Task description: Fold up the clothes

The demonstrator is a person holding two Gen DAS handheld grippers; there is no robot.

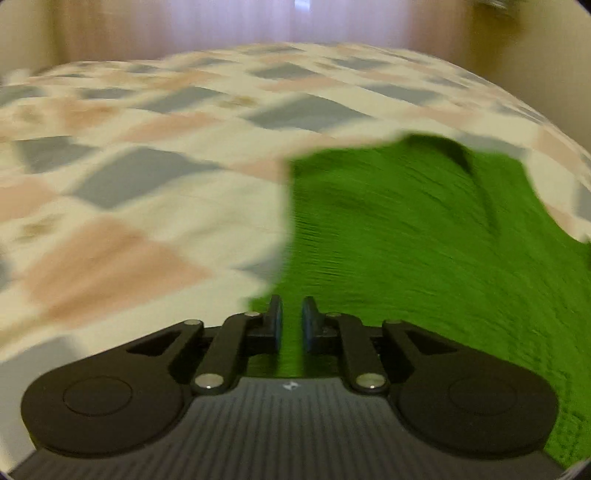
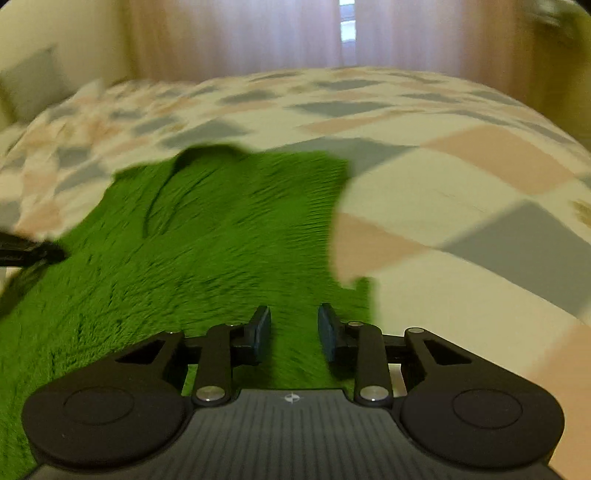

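Note:
A fuzzy green garment (image 1: 406, 240) lies spread flat on a bed with a checked cover. In the left wrist view my left gripper (image 1: 291, 325) sits at the garment's near left edge. Its jaws are drawn close, with a strip of green cloth pinched between the pads. In the right wrist view the same garment (image 2: 221, 240) fills the left and middle. My right gripper (image 2: 293, 332) hovers over its near right edge, jaws apart, with green cloth showing in the gap and the pads not pressing on it. Both views are blurred by motion.
The bed cover (image 2: 461, 221) has grey, pink and cream diamonds and stretches far beyond the garment. A grey pillow (image 2: 33, 88) stands at the far left and pale curtains (image 2: 258, 33) hang behind. A black tool part (image 2: 33, 251) juts in at the left edge.

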